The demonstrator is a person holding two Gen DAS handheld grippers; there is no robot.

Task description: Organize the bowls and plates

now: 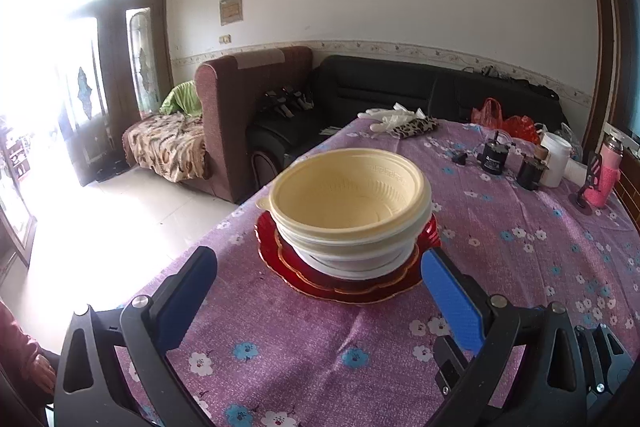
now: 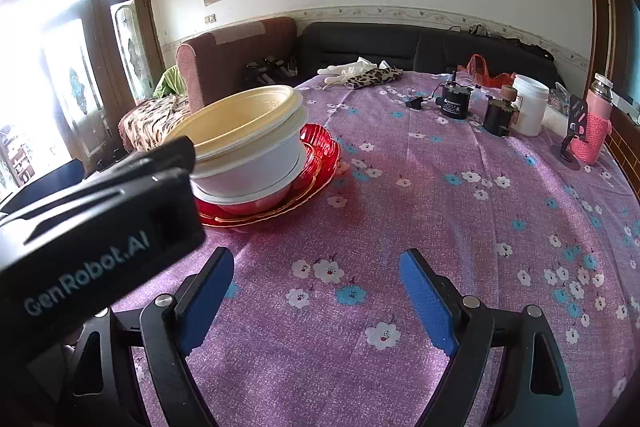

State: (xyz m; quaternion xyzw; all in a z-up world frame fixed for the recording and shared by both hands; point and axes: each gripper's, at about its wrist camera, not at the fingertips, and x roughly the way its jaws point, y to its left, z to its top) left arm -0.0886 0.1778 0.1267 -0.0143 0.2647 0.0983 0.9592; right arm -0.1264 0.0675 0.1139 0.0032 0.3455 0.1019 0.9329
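A cream plastic bowl [image 1: 348,195] is nested in a white bowl [image 1: 352,259], and both stand on a stack of red scalloped plates [image 1: 280,259] on the purple flowered tablecloth. My left gripper [image 1: 320,283] is open and empty, its blue pads just short of the stack on either side. In the right wrist view the same cream bowl [image 2: 240,123], white bowl [image 2: 256,167] and red plates [image 2: 316,155] sit at the left. My right gripper [image 2: 316,291] is open and empty over the cloth, to the right of the stack. The left gripper's black body [image 2: 100,227] hides the stack's near left side.
At the table's far right stand black cylinders [image 1: 494,157], a white jar [image 1: 556,163] and a pink bottle [image 1: 606,175]. White gloves [image 1: 390,117] and a leopard cloth [image 1: 414,127] lie at the far edge. The table's left edge drops to a tiled floor [image 1: 120,219]; sofas stand behind.
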